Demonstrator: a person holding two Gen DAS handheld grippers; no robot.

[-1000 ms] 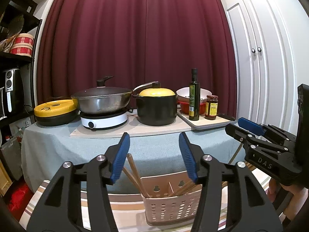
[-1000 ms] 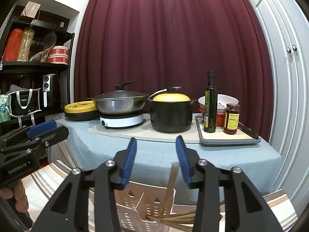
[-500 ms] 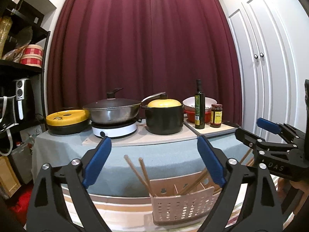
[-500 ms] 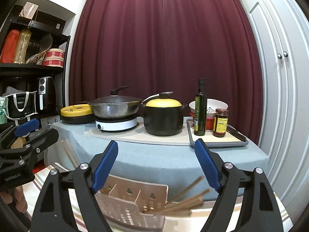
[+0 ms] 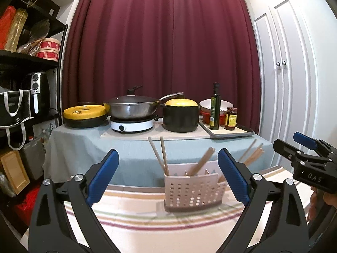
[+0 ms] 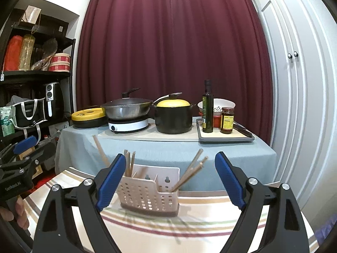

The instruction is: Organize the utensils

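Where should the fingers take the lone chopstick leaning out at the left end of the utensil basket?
Probably by the upper shaft of the leaning chopstick, clear above the utensil basket rim. It tilts away from the others, leaving free space around it. The open left gripper could likely come from above, fingers either side of the shaft.

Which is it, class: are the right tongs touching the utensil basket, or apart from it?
Apart. The right wrist view shows the right tongs open, with the utensil basket standing beyond them on the table.
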